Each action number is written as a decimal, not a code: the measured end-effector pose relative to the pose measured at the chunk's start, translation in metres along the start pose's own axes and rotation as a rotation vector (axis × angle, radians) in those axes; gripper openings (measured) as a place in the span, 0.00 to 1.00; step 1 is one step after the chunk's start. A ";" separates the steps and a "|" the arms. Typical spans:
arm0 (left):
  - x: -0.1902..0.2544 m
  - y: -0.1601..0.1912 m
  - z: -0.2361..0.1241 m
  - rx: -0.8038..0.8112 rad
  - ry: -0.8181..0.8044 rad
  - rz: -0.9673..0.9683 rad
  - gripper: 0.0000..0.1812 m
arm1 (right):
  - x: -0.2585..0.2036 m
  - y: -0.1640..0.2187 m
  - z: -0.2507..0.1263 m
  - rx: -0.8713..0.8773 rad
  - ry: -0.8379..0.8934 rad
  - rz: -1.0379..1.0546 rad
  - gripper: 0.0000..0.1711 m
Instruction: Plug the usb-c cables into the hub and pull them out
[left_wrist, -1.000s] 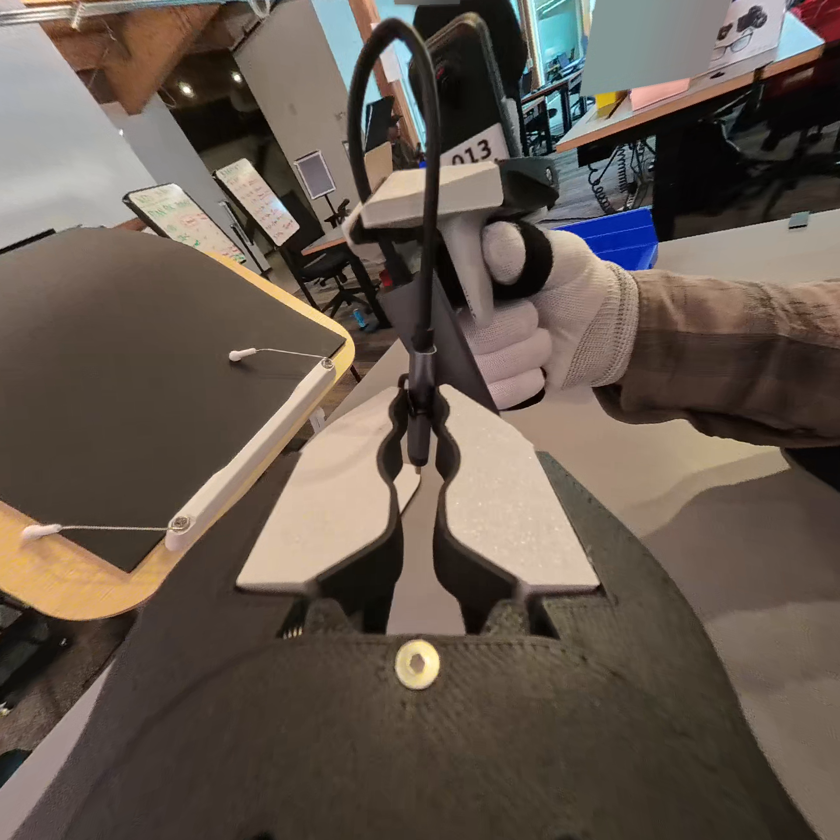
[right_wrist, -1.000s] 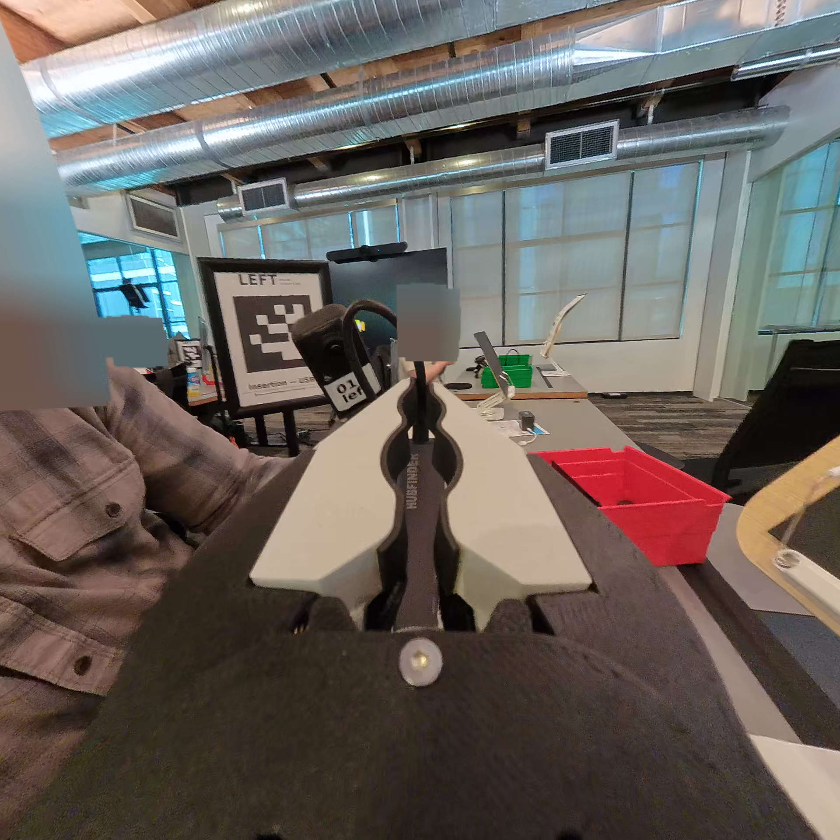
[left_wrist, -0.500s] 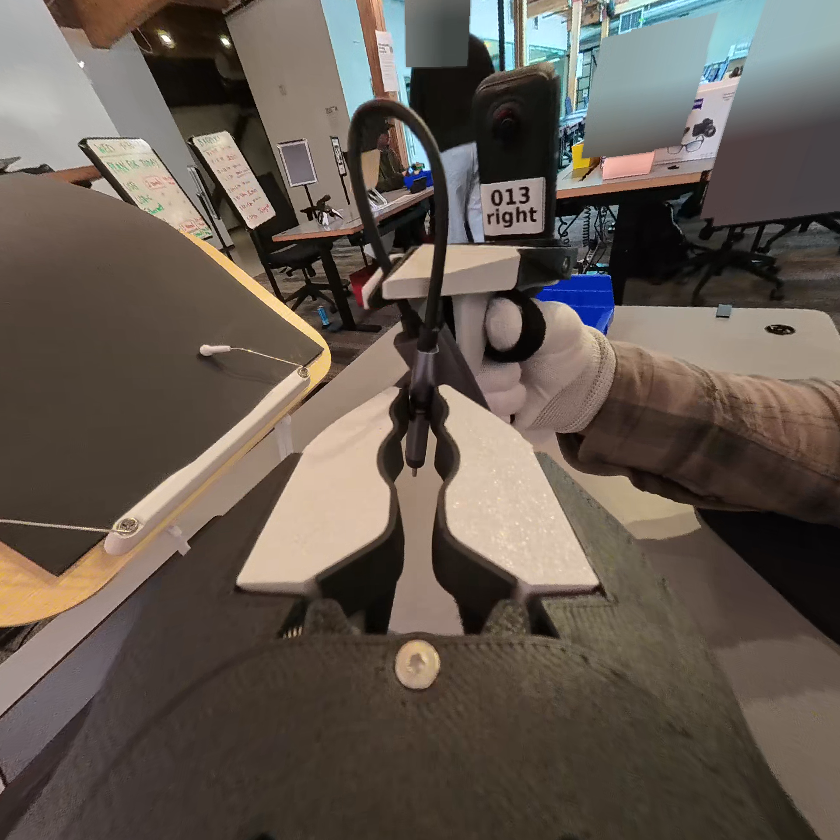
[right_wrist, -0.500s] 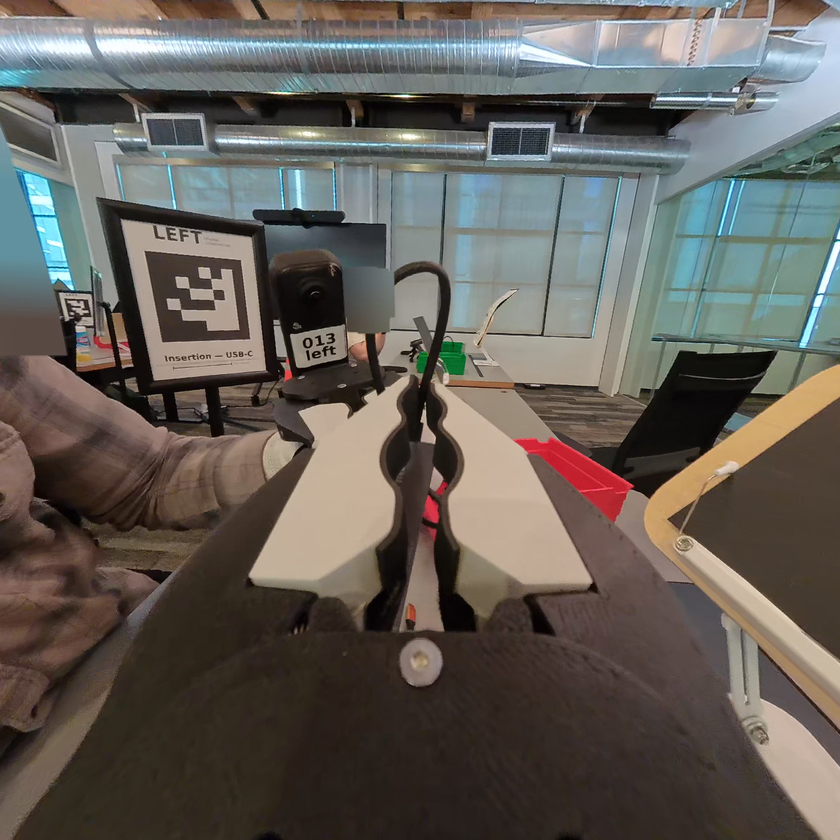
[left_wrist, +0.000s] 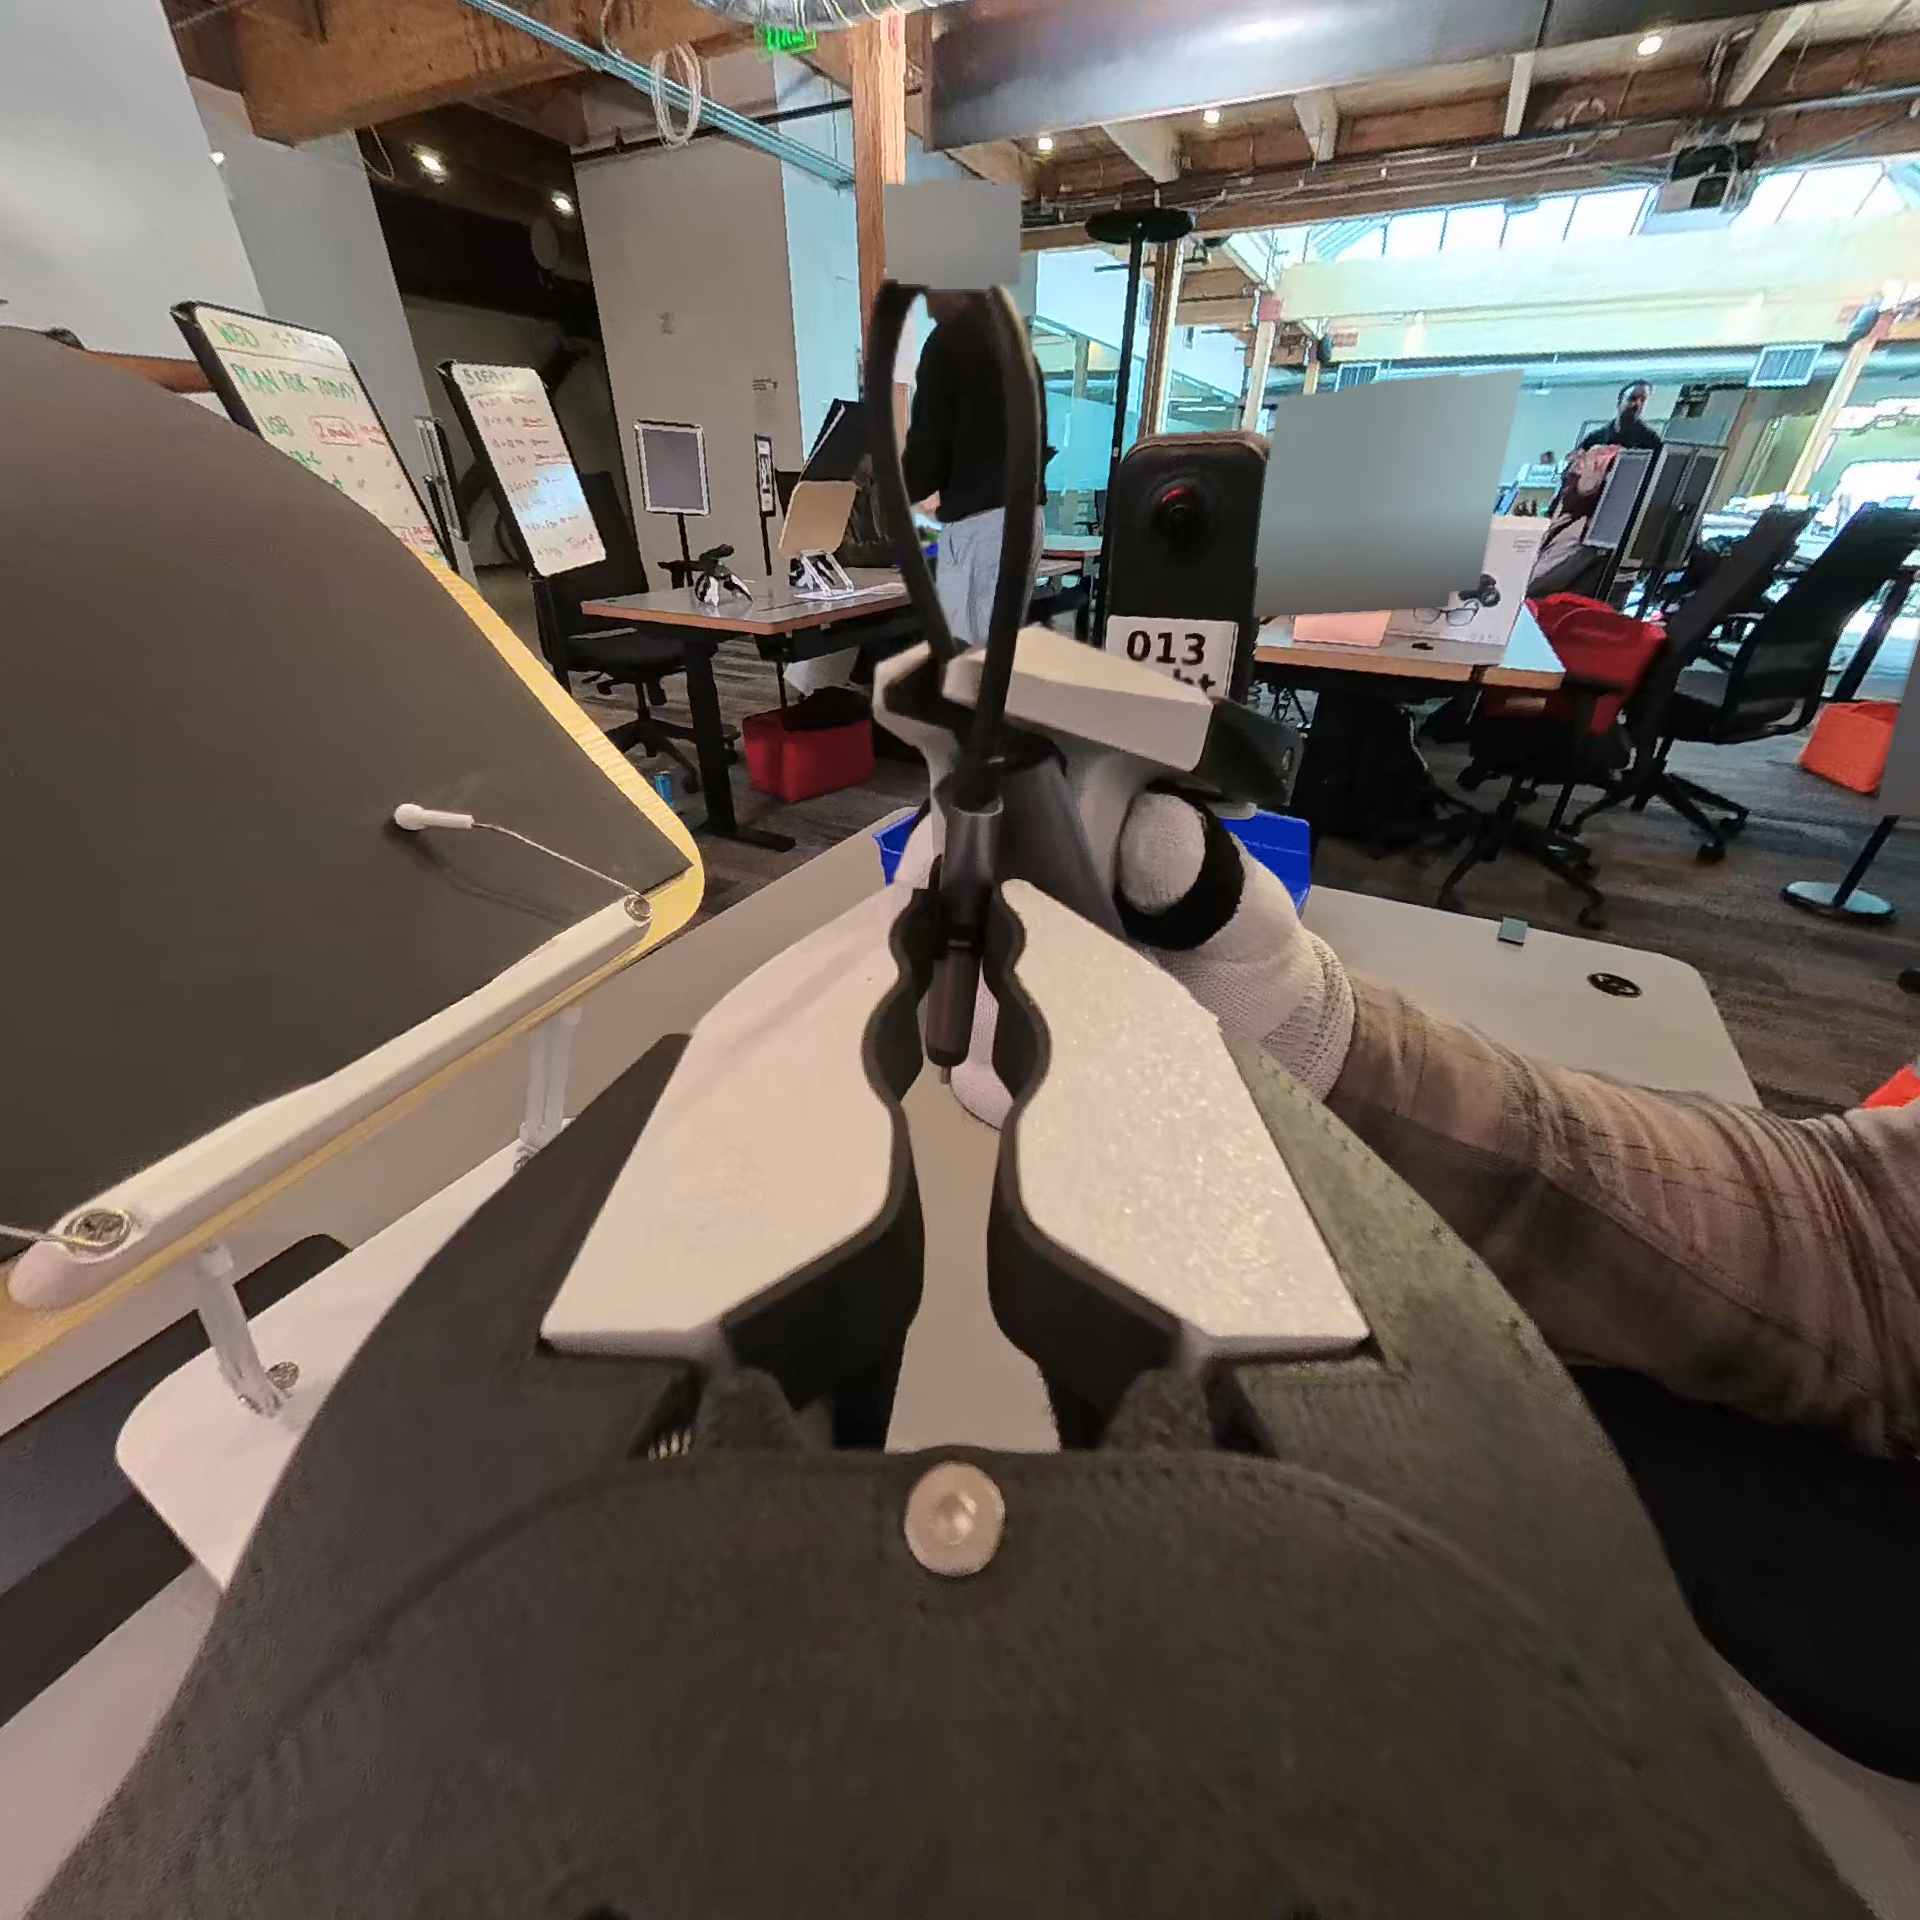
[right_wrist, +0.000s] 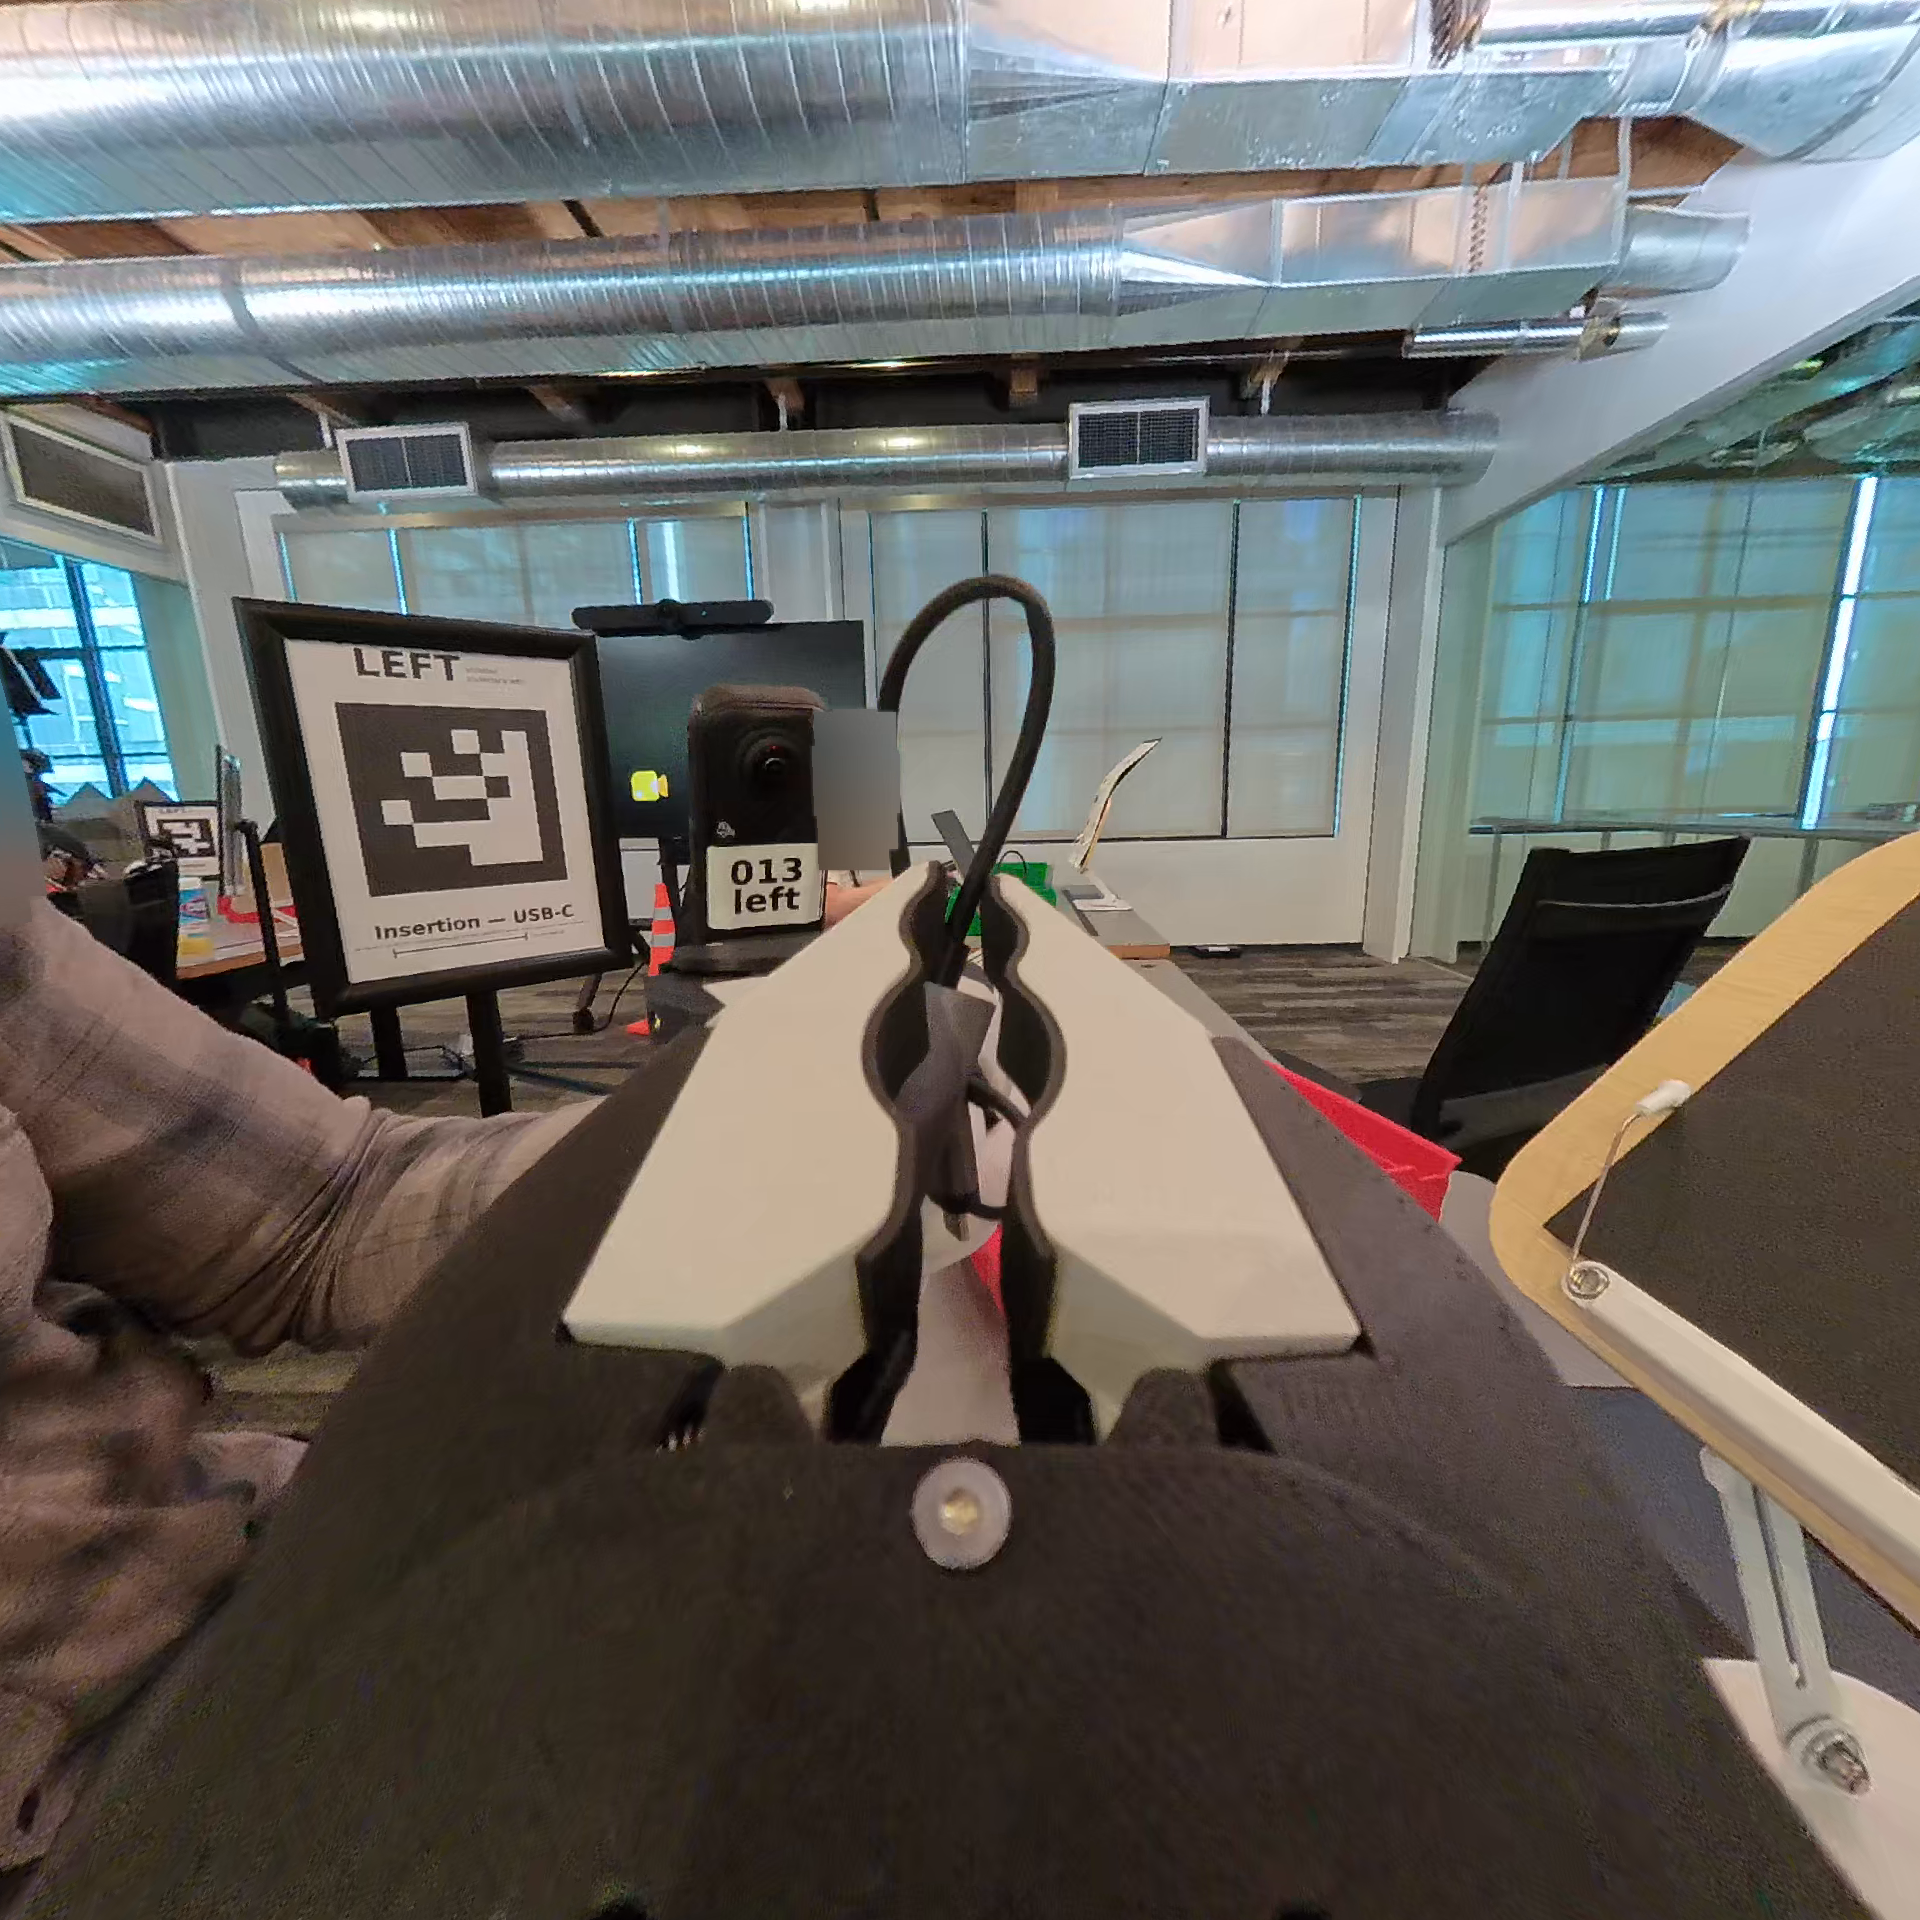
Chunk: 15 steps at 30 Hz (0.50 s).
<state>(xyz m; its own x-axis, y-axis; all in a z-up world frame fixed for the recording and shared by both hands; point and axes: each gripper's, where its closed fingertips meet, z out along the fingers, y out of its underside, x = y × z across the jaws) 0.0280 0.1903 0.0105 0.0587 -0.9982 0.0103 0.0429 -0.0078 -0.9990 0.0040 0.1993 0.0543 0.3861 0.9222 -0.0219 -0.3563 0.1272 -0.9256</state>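
— Grippers first: what does the left gripper hold?
— Its jaws are clamped on the grey plug of a usb-c cable, at frame centre in the left wrist view. The plug's metal tip points down toward the camera, bare, between the white fingers.
— And the cable?
— It arches up in a black loop to upper centre and comes down into the right gripper just behind, gripped by a white-gloved hand.
— The hub?
— In the right wrist view, the right gripper has its jaws closed on the dark hub, mid-frame, edge-on, with the cable rising from its far end.
— Surroundings?
— A tilted black board sits at left above the pale tabletop; a red bin lies right of centre.
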 end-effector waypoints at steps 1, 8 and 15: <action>0.000 0.000 0.001 -0.005 -0.005 0.005 0.05 | 0.001 -0.001 -0.001 0.003 0.002 -0.004 0.02; -0.001 -0.001 0.008 0.007 -0.041 -0.028 0.05 | 0.004 -0.005 -0.006 0.020 0.008 0.002 0.03; 0.004 -0.006 0.012 0.065 0.018 -0.130 0.05 | 0.001 -0.010 -0.010 0.088 -0.070 0.098 0.18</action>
<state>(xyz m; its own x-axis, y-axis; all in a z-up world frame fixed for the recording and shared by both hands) 0.0396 0.1875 0.0174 0.0305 -0.9899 0.1382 0.1138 -0.1339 -0.9844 0.0162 0.1952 0.0597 0.2862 0.9547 -0.0814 -0.4638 0.0637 -0.8837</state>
